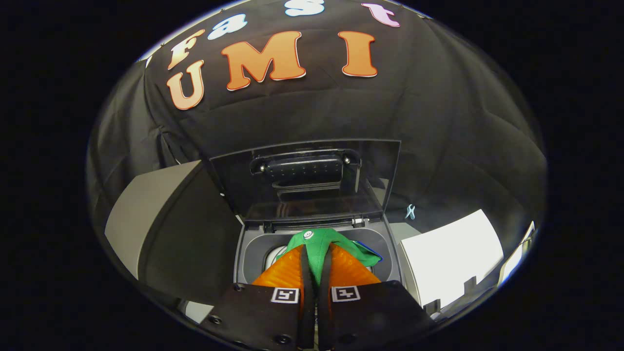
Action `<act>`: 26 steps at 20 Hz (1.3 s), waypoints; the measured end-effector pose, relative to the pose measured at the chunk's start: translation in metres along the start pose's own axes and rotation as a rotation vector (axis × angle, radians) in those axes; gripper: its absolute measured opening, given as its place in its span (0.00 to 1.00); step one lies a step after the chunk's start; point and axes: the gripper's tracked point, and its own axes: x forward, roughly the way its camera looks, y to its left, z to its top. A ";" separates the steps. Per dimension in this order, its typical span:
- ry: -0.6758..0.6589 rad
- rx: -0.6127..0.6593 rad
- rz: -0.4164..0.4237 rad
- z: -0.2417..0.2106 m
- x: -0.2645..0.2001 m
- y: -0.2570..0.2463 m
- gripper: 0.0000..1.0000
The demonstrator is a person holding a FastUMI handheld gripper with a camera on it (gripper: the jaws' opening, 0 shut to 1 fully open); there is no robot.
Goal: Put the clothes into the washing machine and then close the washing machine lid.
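Gripper (pixel 316 265) fingers pinched nearly together on a green garment (pixel 319 243), both pressing the cloth. Held directly over the open tub of the top-loading washing machine (pixel 253 243), cloth bunched ahead of the tips, hanging toward the drum. Raised lid (pixel 304 178) standing upright just beyond, clear of a straight drop.

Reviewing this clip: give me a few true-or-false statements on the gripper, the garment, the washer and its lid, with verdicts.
1. The gripper is shut on a green garment. True.
2. The washer lid is closed. False: it stands open, tilted up behind the opening.
3. The garment hangs over the washer opening. True.
4. The garment lies flat on the white surface beside the washer. False: it is pinched between the fingers, above the tub.
5. The garment is red. False: it is green with a bit of blue edge.
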 end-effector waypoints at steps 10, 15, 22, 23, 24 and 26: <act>0.117 -0.059 0.019 -0.061 0.093 -0.009 0.11; 0.153 -0.059 0.015 -0.084 0.121 -0.006 0.11; 0.248 -0.053 -0.005 -0.128 0.155 -0.008 0.11; 0.265 -0.044 -0.012 -0.135 0.159 -0.009 0.11; 0.286 -0.037 -0.029 -0.141 0.161 -0.014 0.11; 0.321 -0.017 -0.036 -0.154 0.166 -0.017 0.11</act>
